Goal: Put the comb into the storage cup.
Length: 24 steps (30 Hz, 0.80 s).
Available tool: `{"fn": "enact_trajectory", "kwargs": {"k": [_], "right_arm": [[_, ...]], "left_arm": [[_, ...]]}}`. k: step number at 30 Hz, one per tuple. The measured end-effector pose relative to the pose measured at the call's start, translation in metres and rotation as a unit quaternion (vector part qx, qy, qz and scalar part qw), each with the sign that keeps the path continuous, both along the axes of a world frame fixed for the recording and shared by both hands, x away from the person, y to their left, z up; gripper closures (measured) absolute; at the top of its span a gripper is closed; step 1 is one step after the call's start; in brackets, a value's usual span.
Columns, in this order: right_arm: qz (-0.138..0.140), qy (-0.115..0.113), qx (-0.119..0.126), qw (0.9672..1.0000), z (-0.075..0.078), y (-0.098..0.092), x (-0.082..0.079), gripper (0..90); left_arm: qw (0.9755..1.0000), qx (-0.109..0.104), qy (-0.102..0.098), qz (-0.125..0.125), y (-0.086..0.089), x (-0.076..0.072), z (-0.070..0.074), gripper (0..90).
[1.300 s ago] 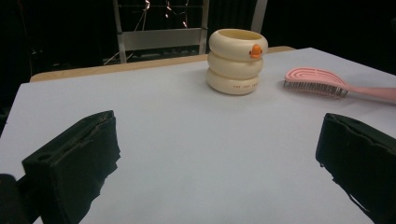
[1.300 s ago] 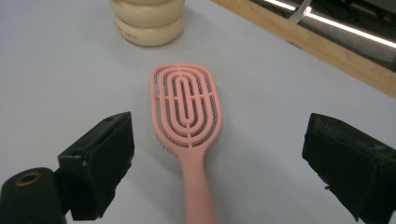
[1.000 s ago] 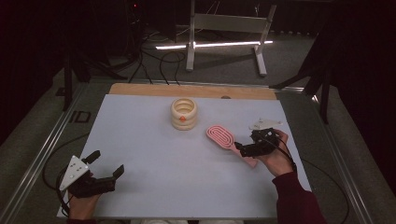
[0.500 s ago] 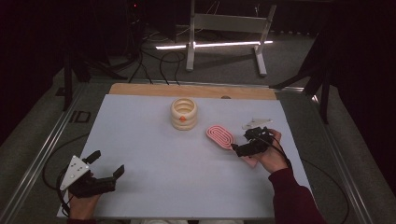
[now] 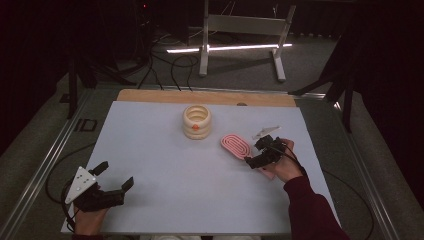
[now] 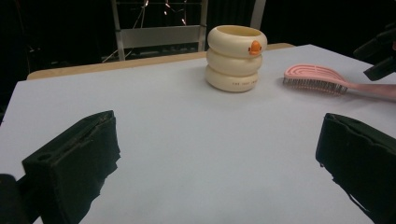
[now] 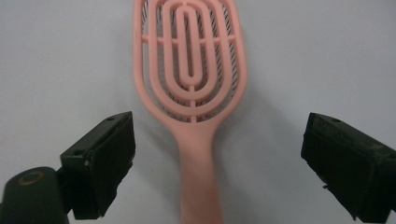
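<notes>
A pink hairbrush (image 5: 236, 145) lies bristles down on the white table, right of centre, its handle pointing toward the person. My right gripper (image 5: 262, 151) hovers open over the handle. In the right gripper view the hairbrush (image 7: 194, 93) lies between the two spread jaws, its handle midway and untouched. A cream ringed cup (image 5: 197, 121) with an orange mark stands upright at the middle back. My left gripper (image 5: 114, 176) rests open at the near left, holding nothing. The left gripper view shows the cup (image 6: 236, 58) and the brush (image 6: 317, 79) farther off.
The white table surface (image 5: 165, 165) stretches between the two grippers. A wooden strip (image 5: 150, 95) runs along the far edge. Beyond it stand a metal frame (image 5: 240, 30) and cables on the dark floor. The right gripper (image 6: 380, 53) shows at the left gripper view's right edge.
My right gripper has moved left and slightly forward, closing in over the hairbrush handle. The left gripper, cup and brush have stayed where they were.
</notes>
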State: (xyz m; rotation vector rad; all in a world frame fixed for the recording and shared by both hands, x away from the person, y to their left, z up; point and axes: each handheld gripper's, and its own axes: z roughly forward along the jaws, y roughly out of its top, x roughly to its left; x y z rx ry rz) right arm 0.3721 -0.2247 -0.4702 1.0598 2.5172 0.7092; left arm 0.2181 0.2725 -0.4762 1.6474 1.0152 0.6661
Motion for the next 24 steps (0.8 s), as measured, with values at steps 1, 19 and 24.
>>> {"fn": "enact_trajectory", "kwargs": {"k": [1,19,24], "right_arm": [[0.001,0.004,-0.001,1.0,-0.001,0.0,0.001,10.3],[0.008,0.043,-0.024,0.9987,-0.021,0.005,0.011,15.4],[0.012,0.057,-0.027,0.998,-0.025,0.007,0.013,21.8]], "left_arm": [[1.0,0.0,0.0,0.0,0.0,0.0,0.0,0.3],[1.0,0.002,0.003,-0.002,-0.001,0.0,-0.001,0.3],[1.0,0.002,0.003,-0.002,-0.001,0.0,-0.001,0.3]]}}
